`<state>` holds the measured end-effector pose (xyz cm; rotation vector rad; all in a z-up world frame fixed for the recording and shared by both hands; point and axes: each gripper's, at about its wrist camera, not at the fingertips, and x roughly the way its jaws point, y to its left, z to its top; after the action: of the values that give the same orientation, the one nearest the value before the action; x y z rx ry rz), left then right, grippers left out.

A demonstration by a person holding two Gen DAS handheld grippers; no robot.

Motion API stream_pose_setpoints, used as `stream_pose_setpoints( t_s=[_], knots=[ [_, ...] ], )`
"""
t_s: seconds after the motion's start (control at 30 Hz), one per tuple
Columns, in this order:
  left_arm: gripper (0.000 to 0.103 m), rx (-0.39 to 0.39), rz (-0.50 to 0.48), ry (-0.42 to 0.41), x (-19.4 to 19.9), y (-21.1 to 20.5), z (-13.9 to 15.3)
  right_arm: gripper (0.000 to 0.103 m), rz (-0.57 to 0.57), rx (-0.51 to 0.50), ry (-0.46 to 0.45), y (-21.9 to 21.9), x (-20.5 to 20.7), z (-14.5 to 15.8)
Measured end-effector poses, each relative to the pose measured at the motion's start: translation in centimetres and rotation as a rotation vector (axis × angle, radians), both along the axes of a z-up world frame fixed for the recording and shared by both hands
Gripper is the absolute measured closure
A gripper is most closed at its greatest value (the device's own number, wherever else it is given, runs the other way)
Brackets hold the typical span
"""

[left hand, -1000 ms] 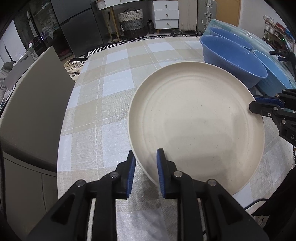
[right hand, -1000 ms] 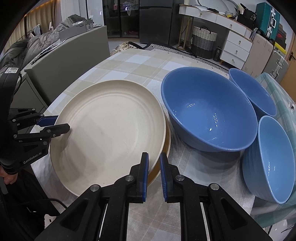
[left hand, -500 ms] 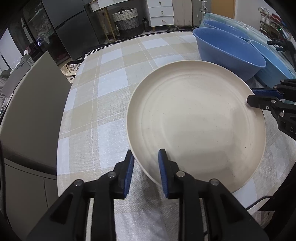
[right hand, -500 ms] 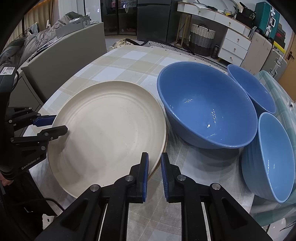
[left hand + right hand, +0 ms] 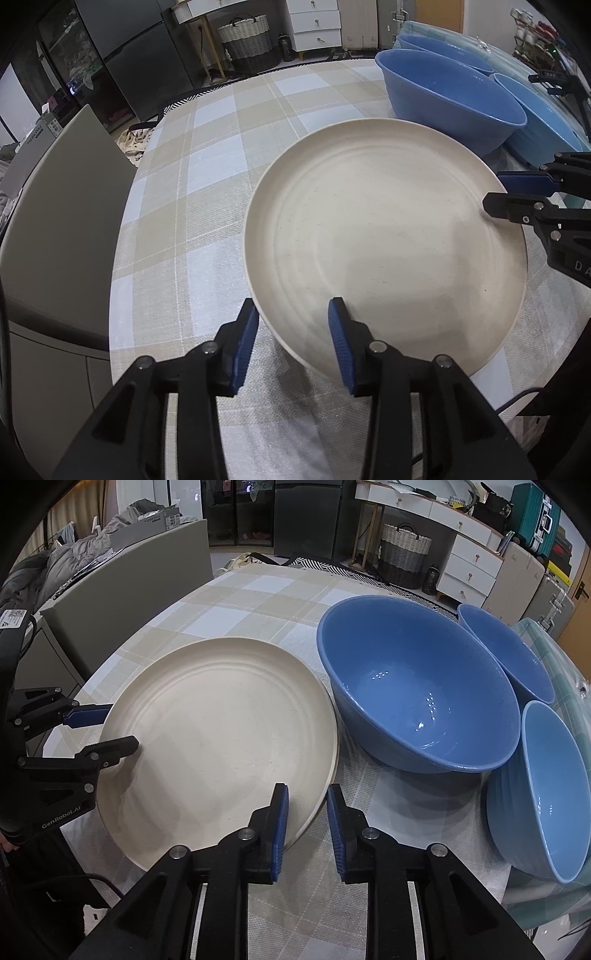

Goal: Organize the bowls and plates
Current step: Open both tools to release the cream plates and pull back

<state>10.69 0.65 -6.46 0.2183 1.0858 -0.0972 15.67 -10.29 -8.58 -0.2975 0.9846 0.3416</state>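
Observation:
A large cream plate lies on the checked tablecloth; it also shows in the right wrist view, resting on a second cream plate whose rim shows under its right edge. My left gripper is open, its jaws astride the plate's near rim. My right gripper is open, its jaws astride the opposite rim. A big blue bowl stands right of the plates, with two smaller blue bowls beside and behind it.
The round table has a checked cloth. A grey chair back stands at the table's left edge. A pale glass-like tray lies under the smaller bowls. Cabinets and a wicker basket stand beyond the table.
Both grippers have opened and let go of the plate's rim. The plate has come down to rest level on the plate beneath it.

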Motion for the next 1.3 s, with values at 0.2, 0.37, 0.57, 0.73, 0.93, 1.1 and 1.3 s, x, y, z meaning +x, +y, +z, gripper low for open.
stream_pose_setpoints(
  t_s=[0.2, 0.37, 0.57, 0.73, 0.93, 1.1, 1.3],
  knots=[
    [0.053, -0.056, 0.019, 0.035, 0.3, 0.5, -0.1, 0.063, 0.016, 0.036, 0.019, 0.0, 0.0, 0.1],
    [0.051, -0.099, 0.052, 0.032, 0.3, 1.5, 0.5, 0.029, 0.029, 0.074, -0.006, 0.1, -0.3, 1.0],
    [0.008, -0.177, 0.106, -0.008, 0.2, 2.9, 2.0, 0.018, 0.028, 0.127, -0.021, -0.2, -0.7, 2.0],
    [0.0, -0.245, 0.116, -0.054, 0.1, 3.5, 3.6, 0.005, 0.043, 0.156, -0.093, -0.3, -1.7, 3.6],
    [0.0, -0.264, 0.12, -0.107, 0.1, 3.6, 5.1, 0.001, 0.049, 0.2, -0.172, -1.1, -2.7, 5.9],
    [0.0, -0.287, 0.125, -0.131, 0.6, 3.3, 6.0, 0.001, 0.026, 0.225, -0.21, -2.2, -2.9, 7.5],
    [0.0, -0.29, 0.116, -0.168, 1.1, 2.2, 7.6, 0.001, -0.015, 0.254, -0.261, -4.3, -3.2, 9.8]
  ],
)
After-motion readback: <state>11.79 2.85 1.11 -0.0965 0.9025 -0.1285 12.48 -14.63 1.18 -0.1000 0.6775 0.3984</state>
